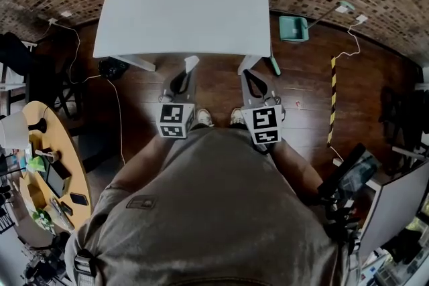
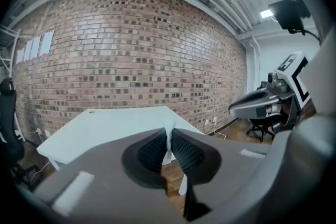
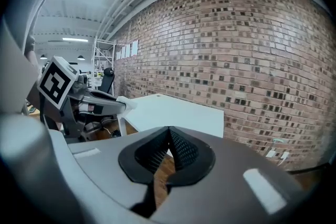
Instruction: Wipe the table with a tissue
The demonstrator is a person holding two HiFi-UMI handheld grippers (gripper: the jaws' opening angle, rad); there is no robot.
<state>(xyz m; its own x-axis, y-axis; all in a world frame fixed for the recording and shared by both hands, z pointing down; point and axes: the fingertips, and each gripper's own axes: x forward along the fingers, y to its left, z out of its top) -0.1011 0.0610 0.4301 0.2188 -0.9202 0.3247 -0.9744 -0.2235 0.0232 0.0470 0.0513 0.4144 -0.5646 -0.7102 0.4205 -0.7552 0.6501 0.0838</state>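
The tissue (image 2: 169,132) is pinched upright in the clenched left gripper (image 2: 169,150), held just short of the table's (image 1: 184,3) near edge, seemingly ready for wiping, while the right gripper (image 3: 169,147) is closed on nothing, probably as a spare.

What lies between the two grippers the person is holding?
Just bare wooden floor, seen in the head view between the left gripper and the right gripper.

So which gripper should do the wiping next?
Left, most likely. The left gripper is shut on the tissue, while the right gripper is shut with nothing between its jaws. Both hang at the near edge of the table.
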